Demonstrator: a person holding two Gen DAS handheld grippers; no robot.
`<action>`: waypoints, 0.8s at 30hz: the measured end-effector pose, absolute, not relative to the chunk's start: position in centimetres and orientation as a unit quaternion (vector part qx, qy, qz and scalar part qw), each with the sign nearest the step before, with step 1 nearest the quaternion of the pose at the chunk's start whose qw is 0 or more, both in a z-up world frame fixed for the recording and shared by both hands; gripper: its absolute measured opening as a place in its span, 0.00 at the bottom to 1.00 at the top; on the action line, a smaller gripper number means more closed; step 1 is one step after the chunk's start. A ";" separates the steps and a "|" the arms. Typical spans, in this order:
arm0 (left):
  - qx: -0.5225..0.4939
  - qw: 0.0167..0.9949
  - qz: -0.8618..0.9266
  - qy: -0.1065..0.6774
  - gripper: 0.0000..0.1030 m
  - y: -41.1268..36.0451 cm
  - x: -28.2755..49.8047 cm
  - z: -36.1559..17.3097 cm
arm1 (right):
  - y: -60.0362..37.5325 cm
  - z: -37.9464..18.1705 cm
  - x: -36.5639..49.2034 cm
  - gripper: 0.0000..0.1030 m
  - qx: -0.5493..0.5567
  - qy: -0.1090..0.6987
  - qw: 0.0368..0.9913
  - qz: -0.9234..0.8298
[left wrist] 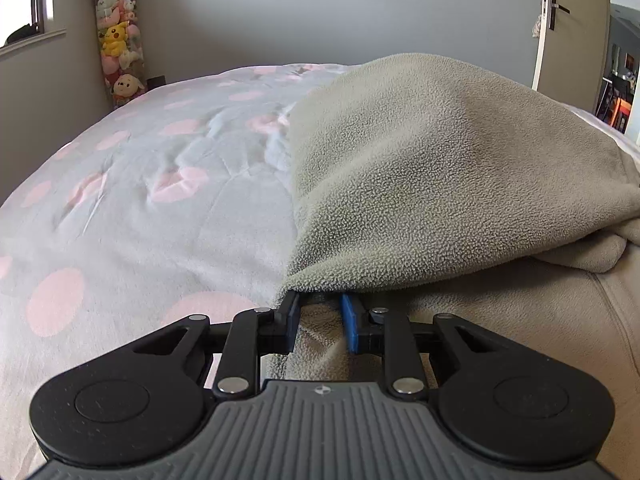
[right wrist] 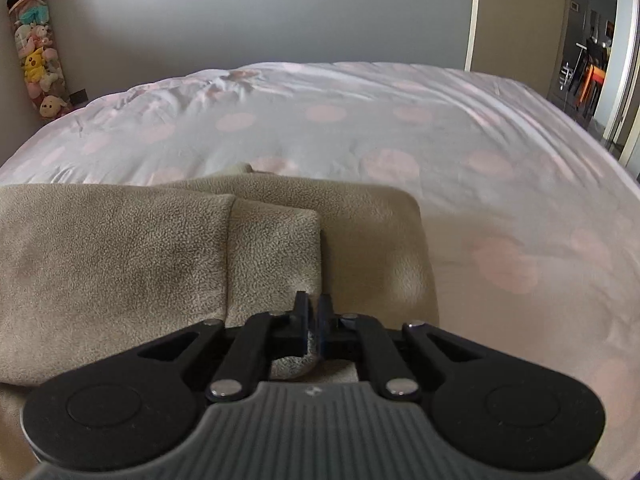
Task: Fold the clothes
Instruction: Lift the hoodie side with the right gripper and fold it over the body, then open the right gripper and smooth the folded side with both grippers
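Note:
A beige-grey fleece garment (left wrist: 440,160) lies on the bed, and one layer of it rises in a tent over the rest. My left gripper (left wrist: 320,298) has its fingertips tucked under the edge of that raised layer. A thick bunch of fleece sits between its blue pads, which stand a little apart and grip it. In the right wrist view the garment (right wrist: 120,260) lies folded in flat layers at the lower left. My right gripper (right wrist: 314,300) is shut on a fold at the garment's near right edge, and fleece shows pinched between the pads.
The bed wears a pale grey duvet with pink dots (left wrist: 140,200) (right wrist: 480,160), spreading left of, right of and beyond the garment. A tall clear tube of plush toys (left wrist: 118,36) (right wrist: 36,52) stands in the far left corner. A door (left wrist: 560,20) stands ajar at the right.

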State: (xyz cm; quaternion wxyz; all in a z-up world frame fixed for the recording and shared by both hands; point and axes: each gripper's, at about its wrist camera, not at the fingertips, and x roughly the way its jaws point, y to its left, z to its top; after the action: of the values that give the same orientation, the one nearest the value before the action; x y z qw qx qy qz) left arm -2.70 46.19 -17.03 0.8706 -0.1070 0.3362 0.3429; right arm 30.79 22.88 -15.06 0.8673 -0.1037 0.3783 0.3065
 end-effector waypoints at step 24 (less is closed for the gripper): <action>0.048 0.916 0.250 0.311 0.21 42.8 7.4 -5.4 | 22.1 -10.8 25.2 0.25 -0.099 0.238 0.863 0.434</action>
State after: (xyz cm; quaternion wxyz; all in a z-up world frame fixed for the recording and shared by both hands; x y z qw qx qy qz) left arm 7.38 42.79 -5.44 0.9160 0.0478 0.3105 0.2496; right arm 25.18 22.08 -10.84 0.8635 -0.0986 0.2383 0.4335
